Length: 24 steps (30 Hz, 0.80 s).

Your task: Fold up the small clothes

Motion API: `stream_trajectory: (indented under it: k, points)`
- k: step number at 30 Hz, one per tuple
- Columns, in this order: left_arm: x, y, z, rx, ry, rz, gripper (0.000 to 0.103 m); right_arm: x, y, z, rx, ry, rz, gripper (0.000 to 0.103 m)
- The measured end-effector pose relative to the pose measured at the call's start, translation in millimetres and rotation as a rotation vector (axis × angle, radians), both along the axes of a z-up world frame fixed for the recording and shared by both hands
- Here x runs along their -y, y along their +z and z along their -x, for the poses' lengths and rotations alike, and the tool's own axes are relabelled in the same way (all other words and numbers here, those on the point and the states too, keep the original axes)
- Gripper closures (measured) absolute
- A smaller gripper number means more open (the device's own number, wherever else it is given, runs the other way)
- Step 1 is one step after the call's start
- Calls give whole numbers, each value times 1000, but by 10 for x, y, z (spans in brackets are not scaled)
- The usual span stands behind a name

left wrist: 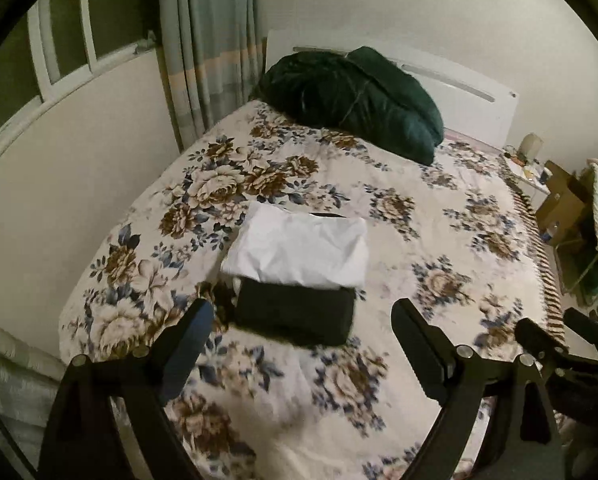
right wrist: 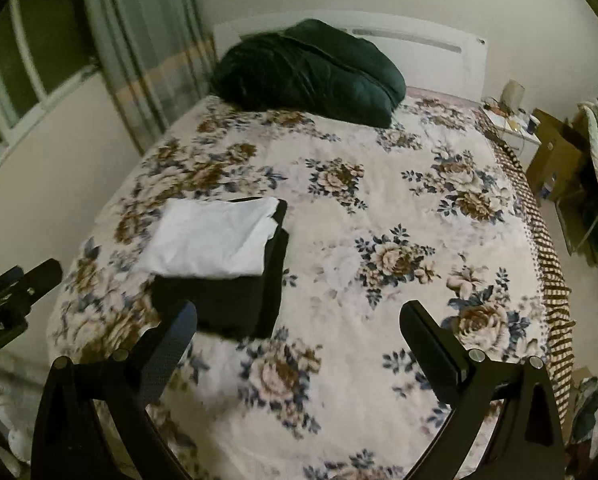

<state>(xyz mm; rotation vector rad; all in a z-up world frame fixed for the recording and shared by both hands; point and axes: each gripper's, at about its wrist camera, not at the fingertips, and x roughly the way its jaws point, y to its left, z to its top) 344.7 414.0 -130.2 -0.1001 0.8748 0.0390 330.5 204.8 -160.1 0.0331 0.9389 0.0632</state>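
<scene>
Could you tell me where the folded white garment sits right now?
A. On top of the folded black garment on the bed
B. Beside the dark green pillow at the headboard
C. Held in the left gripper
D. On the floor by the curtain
A: the white garment lies stacked on the black garment on the floral bedspread, with both grippers open and empty.

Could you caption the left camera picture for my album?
Open left tongs hover above folded white and black clothes on a flowered bed.

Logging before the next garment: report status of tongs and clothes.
Left tongs open, empty, above the bed. Right tongs open, empty. White folded garment stacked on black folded garment on floral bedspread. Nothing in the way.
</scene>
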Motion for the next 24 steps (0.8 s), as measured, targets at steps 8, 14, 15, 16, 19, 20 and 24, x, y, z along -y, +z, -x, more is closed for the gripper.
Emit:
stream_trajectory:
  k: [8,14,15,16,19,20,24]
  points:
    - [169,529,841,37,10,3,12,175,760,1202,66,33,2,0]
    - [185,814,1231,67,-8,-29,12,178,1283,1843,119,15,-3,0]
    - [194,843,1290,73,-14,-37,12,159,1348,1916,125,15,-4,0]
    - [196,869,1334,74,-18,-46,12,149,1398,1969,130,16,-5,0]
    - [178,929,1473,85,-28,-56,12,88,1547,2145,162,7,4,0]
    - [168,948,1514,89,-31,-55,12,70,1582,2189,166,3,7,0]
    - [139,1016,1611,104,-41,-58,12,31,1708,2326,176,-9,0,0]
